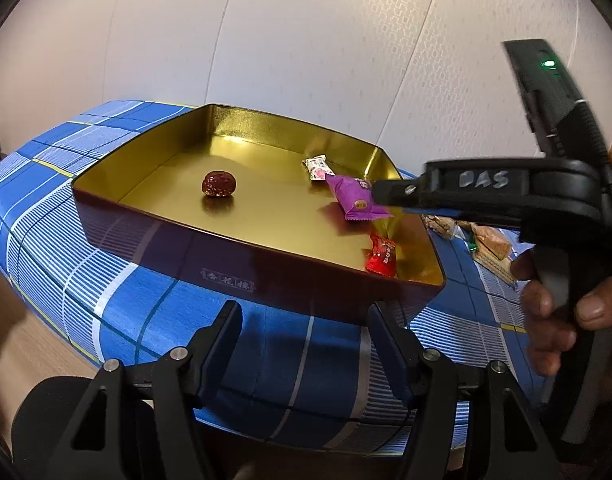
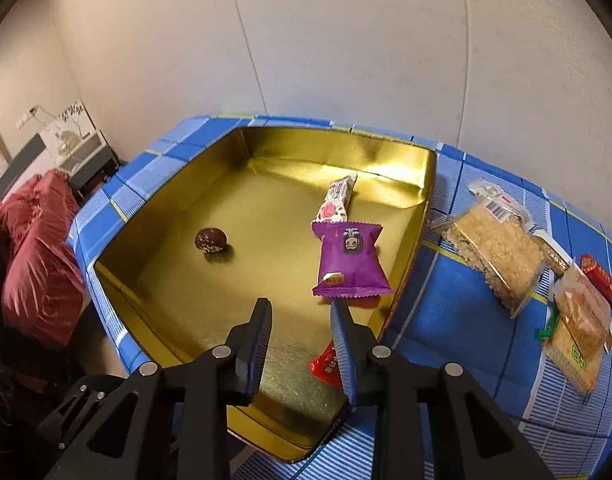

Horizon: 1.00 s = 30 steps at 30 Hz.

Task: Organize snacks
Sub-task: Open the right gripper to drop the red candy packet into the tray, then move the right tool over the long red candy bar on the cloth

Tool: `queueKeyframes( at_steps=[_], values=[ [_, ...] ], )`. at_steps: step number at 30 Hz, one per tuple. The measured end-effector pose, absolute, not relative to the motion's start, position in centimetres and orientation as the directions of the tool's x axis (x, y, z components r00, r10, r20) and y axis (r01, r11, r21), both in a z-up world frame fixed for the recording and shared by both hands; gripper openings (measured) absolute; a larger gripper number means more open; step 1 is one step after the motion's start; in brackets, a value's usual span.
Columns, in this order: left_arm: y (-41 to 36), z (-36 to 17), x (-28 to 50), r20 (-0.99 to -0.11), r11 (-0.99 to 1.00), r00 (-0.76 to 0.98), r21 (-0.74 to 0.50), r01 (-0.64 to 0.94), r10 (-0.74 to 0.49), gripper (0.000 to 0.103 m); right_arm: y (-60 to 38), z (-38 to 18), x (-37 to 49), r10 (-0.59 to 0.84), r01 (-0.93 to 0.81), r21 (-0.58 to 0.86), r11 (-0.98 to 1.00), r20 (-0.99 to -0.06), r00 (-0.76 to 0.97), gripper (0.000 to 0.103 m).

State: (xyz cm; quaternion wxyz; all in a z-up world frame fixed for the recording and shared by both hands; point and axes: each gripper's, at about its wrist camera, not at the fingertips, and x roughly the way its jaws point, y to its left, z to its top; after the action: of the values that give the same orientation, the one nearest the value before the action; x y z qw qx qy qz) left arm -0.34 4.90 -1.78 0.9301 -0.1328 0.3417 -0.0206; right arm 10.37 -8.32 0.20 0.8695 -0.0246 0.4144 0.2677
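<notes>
A gold-lined tin box [image 1: 154, 196] [image 2: 178, 216] sits on a blue checked cloth. Inside lie a dark red date [image 1: 219, 184] [image 2: 211, 240], a white-pink bar [image 1: 317, 167] [image 2: 338, 200], a purple packet [image 1: 356, 198] [image 2: 350, 260] and a red candy [image 1: 382, 256] [image 2: 326, 364]. My right gripper [image 2: 302, 312] is open and empty above the box, just short of the purple packet; it also shows in the left wrist view [image 1: 380, 194]. My left gripper [image 1: 304, 320] is open and empty in front of the box's near wall.
To the right of the box, on the cloth [image 2: 438, 312], lie a rice-crisp pack [image 2: 494, 248], wafer packs [image 2: 578, 328] [image 1: 494, 248] and a red candy [image 2: 598, 276]. A red cushion [image 2: 38, 260] and a wall lie to the left and behind.
</notes>
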Motion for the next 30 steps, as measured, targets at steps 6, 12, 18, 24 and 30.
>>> queueKeyframes(
  at_steps=[6, 12, 18, 24, 30],
  values=[
    [4.5, -1.9, -0.1, -0.638, 0.969, 0.759, -0.245, -0.036, -0.134, 0.066, -12.3, 1.5, 9.8, 0.451, -0.402, 0.244, 0.882, -0.682, 0.576, 0.031],
    [3.2, -2.0, -0.2, -0.642, 0.975, 0.75, -0.22, 0.019, -0.16, 0.066, -18.9, 0.0, 9.8, 0.343, -0.237, 0.249, 0.939, -0.709, 0.617, 0.032],
    [1.0, -2.4, -0.2, -0.657, 0.973, 0.722, -0.202, 0.108, -0.217, 0.066, -25.0, -1.5, 10.0, 0.236, -0.095, 0.228, 0.969, -0.738, 0.633, 0.032],
    [-1.2, -2.7, -0.2, -0.671, 0.961, 0.688, -0.181, 0.211, -0.277, 0.066, -28.4, -0.3, 12.3, 0.196, -0.03, 0.236, 0.971, -0.719, 0.667, 0.039],
    [-2.6, -3.4, 0.0, -0.694, 0.949, 0.651, -0.178, 0.261, -0.309, 0.066, -28.0, 0.2, 17.6, 0.185, -0.03, 0.218, 0.975, -0.738, 0.649, 0.042]
  ],
)
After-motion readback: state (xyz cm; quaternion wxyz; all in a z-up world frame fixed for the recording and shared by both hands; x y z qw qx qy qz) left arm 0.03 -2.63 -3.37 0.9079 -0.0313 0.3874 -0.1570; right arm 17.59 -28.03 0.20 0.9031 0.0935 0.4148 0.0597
